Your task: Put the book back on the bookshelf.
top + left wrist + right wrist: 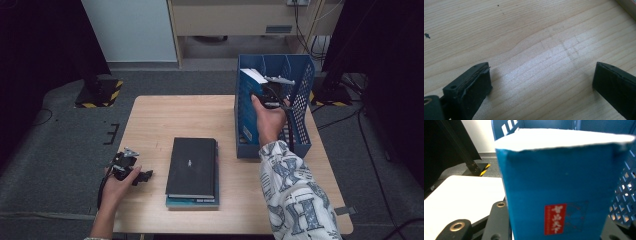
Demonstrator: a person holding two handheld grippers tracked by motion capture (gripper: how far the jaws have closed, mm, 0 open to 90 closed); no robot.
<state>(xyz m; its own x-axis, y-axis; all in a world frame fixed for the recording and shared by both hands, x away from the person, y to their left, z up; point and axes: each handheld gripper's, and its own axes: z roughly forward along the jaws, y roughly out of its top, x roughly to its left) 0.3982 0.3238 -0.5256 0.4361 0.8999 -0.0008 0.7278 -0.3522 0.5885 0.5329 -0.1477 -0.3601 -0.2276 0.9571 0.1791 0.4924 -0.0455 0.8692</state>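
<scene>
Blue book (564, 192) clamped spine-first in our right tool (272, 95), over the blue file rack (300, 125); we lower it straight into a slot. Left tool (541, 82) open, idle on table (524, 37).

Blue book (559, 190), red label (554, 219); blue rack (300, 100); black book (192, 166); pale wood table (165, 115).

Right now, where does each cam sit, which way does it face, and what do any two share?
High view: above the person's side, looking forward and down on the table; both forearms show.
Left gripper view: on the left gripper, facing bare tabletop; open jaws show.
Right gripper view: on the right gripper, facing the blue book it grips in the blue file rack.
High and right share book and rack.
</scene>
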